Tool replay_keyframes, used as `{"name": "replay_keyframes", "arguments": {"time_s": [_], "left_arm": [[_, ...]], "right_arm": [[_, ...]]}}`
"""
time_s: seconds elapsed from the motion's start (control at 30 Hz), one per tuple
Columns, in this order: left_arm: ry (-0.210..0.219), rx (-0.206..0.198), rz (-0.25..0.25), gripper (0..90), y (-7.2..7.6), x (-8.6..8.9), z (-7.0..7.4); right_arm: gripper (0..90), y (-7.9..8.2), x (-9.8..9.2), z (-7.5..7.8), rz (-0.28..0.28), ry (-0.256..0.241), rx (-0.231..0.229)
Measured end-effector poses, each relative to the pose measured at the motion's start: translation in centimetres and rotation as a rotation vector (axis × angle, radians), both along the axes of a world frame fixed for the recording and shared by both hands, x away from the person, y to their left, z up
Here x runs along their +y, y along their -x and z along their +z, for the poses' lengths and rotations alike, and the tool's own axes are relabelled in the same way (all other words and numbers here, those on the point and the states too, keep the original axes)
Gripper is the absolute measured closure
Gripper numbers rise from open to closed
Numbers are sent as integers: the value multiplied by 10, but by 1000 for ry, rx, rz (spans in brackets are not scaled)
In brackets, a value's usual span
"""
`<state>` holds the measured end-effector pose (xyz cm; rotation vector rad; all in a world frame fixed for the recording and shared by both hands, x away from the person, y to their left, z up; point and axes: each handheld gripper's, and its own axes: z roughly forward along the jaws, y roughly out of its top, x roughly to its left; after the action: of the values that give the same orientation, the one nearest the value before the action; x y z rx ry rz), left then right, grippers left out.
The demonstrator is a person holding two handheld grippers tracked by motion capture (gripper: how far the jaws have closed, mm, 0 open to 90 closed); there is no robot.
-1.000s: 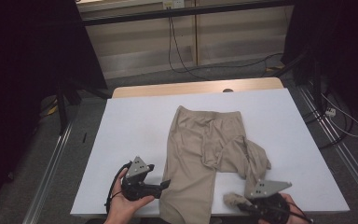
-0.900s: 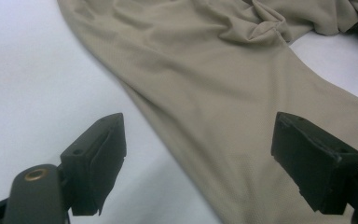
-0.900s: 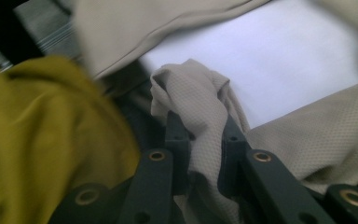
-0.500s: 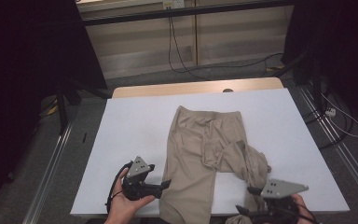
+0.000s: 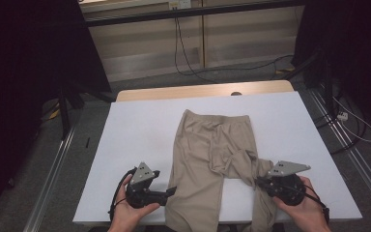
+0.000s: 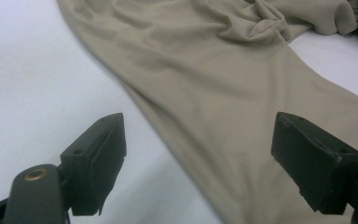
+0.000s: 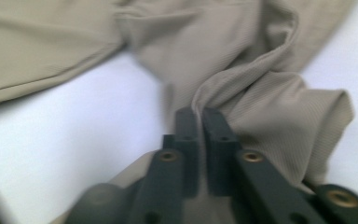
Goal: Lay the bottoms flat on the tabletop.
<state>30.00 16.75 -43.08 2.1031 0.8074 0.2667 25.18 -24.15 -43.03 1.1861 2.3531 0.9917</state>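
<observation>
- The tabletop is your landmark: its white sheet carries the beige trousers, waistband toward the far edge, both legs running to the near edge and spilling over it.
- The trouser leg on your left lies flat and smooth from the middle of the tabletop to its near edge. The one on your right is twisted and bunched near the near-right part, so the garment is not yet laid square.
- Your right hand-held gripper sits at the tabletop's near-right area, its jaws pressed together on a fold of that bunched leg. The right gripper view shows cloth pinched between them.
- Your left hand-held gripper sits low at the near edge of the tabletop, jaws spread wide and holding nothing. In the left gripper view they straddle the outer edge of the flat leg, one over bare sheet, one over cloth.
- Both your hands come in from the near edge, palms wrapped under the grippers, wrists low and roughly level with the tabletop.
- Risk: pulling the right side while the left is free would likely drag the whole garment across the tabletop and crease the flat leg.
- Risk: the pinch looks thin, only a ridge of fabric, so a sharp tug could slip it out.
- Risk: closing the left jaws where they stand might catch only the hem edge, or the sheet along with it.
</observation>
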Motion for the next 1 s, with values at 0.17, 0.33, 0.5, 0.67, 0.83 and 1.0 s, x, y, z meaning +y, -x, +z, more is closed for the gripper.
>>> {"name": "replay_keyframes", "arguments": {"time_s": [0.17, 0.33, 0.5, 0.67, 0.83, 1.0], "left_arm": [[-1, 0, 3, 182, -1, -1, -1], [-1, 5, 2, 182, -1, -1, -1], [5, 5, 2, 182, 0, -2, -1], [-4, 5, -4, 182, -1, -4, -2], [-32, 52, -40, 280, -1, -7, -5], [-84, 98, -33, 401, -4, -9, -10]], "right_arm": [[881, 29, 5, 3, 68, -57, 30], [881, 64, 22, -2, 161, -64, 103], [813, 92, 39, -7, 238, -69, 159], [532, 87, 32, 1, 173, -107, 100], [527, 53, 26, 11, 96, -113, 36], [540, 11, 34, 3, 57, -50, 33]]}}
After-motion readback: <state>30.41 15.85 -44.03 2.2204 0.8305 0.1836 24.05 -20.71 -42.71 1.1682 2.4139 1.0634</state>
